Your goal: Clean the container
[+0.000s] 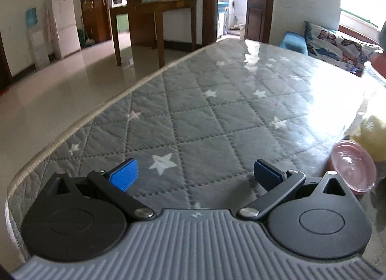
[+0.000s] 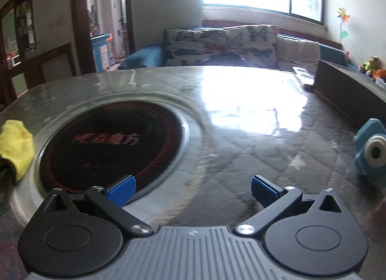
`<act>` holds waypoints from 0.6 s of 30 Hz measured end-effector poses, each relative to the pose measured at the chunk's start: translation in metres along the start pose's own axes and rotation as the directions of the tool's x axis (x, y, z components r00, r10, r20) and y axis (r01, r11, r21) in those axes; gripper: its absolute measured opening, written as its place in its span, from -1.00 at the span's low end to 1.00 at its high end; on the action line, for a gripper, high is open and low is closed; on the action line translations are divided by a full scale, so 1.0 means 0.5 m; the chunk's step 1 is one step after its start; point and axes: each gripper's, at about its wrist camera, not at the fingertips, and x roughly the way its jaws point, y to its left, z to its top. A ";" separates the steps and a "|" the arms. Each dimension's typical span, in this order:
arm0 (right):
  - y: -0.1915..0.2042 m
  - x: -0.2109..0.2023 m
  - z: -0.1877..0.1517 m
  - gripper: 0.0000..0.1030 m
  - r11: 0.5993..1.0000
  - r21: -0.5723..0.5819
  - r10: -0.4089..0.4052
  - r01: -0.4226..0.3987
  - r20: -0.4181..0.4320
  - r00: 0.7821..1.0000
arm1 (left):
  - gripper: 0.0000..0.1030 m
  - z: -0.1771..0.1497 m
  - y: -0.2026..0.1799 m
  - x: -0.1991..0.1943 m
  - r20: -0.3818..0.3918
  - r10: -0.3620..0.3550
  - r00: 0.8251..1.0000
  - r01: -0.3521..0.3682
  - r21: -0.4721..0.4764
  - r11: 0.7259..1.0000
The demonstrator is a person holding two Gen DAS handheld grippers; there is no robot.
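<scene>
Left gripper [image 1: 196,173] hovers over the counter [image 1: 217,115], fingers spread wide, nothing between them. The counter top is a glossy clear sheet over a grey quilted cloth with white stars. Container [image 1: 353,166], a clear pinkish bowl, sits at the right edge of the left wrist view, just beside the left gripper's right finger; not touching it. A yellow cloth [image 1: 372,135] lies directly behind the bowl. Right gripper [image 2: 193,190] also has its fingers wide apart and empty, above the counter just right of a round black cooktop [image 2: 111,144] set into it. Yellow cloth [image 2: 15,146] lies left of the cooktop. A blue plastic object [image 2: 371,149] shows at the right edge.
</scene>
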 end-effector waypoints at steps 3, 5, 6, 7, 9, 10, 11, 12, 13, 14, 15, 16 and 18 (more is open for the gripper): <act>-0.024 0.006 0.003 1.00 0.999 0.021 -0.035 0.035 0.003 0.999 | 1.00 0.007 0.008 0.013 -0.002 -0.003 1.000 0.003 0.027 1.000; -0.039 0.011 0.003 1.00 0.998 0.041 -0.047 0.047 -0.005 0.999 | 1.00 0.010 0.015 0.027 -0.004 -0.008 1.000 0.008 0.028 1.000; -0.052 0.017 0.004 1.00 0.996 0.060 -0.059 0.059 -0.010 0.998 | 1.00 0.009 0.016 0.030 -0.004 -0.007 1.000 0.007 0.029 1.000; -0.060 0.020 0.005 1.00 0.995 0.071 -0.065 0.065 -0.011 0.998 | 1.00 0.009 0.015 0.029 -0.003 -0.008 1.000 0.008 0.031 0.999; -0.072 0.024 0.007 1.00 0.993 0.085 -0.084 0.085 -0.015 0.996 | 1.00 0.011 0.020 0.043 -0.002 -0.011 1.000 0.011 0.032 0.999; -0.078 0.028 0.009 1.00 0.992 0.087 -0.092 0.093 -0.020 0.996 | 1.00 0.011 0.019 0.041 -0.002 -0.011 1.000 0.011 0.033 0.999; -0.081 0.031 0.010 1.00 0.991 0.087 -0.099 0.101 -0.022 0.995 | 1.00 0.012 0.020 0.046 -0.002 -0.011 1.000 0.011 0.033 0.999; -0.084 0.033 0.011 1.00 0.990 0.086 -0.107 0.108 -0.024 0.994 | 1.00 0.014 0.023 0.056 -0.001 -0.011 1.000 0.011 0.032 0.999; -0.086 0.035 0.011 1.00 0.990 0.087 -0.112 0.114 -0.026 0.993 | 1.00 0.014 0.024 0.059 0.000 -0.012 1.000 0.012 0.030 0.999; -0.087 0.037 0.012 1.00 0.989 0.086 -0.117 0.119 -0.028 0.993 | 1.00 0.014 0.024 0.057 0.001 -0.012 1.000 0.012 0.029 0.999; -0.087 0.038 0.012 1.00 0.989 0.085 -0.119 0.121 -0.028 0.993 | 1.00 0.013 0.023 0.055 0.001 -0.012 1.000 0.012 0.030 0.999; -0.086 0.038 0.011 1.00 0.989 0.081 -0.122 0.124 -0.028 0.992 | 1.00 0.013 0.022 0.053 0.001 -0.012 1.000 0.012 0.030 0.999; -0.086 0.038 0.012 1.00 0.989 0.079 -0.123 0.125 -0.030 0.992 | 1.00 0.012 0.037 0.055 0.002 -0.015 1.000 0.015 0.027 1.000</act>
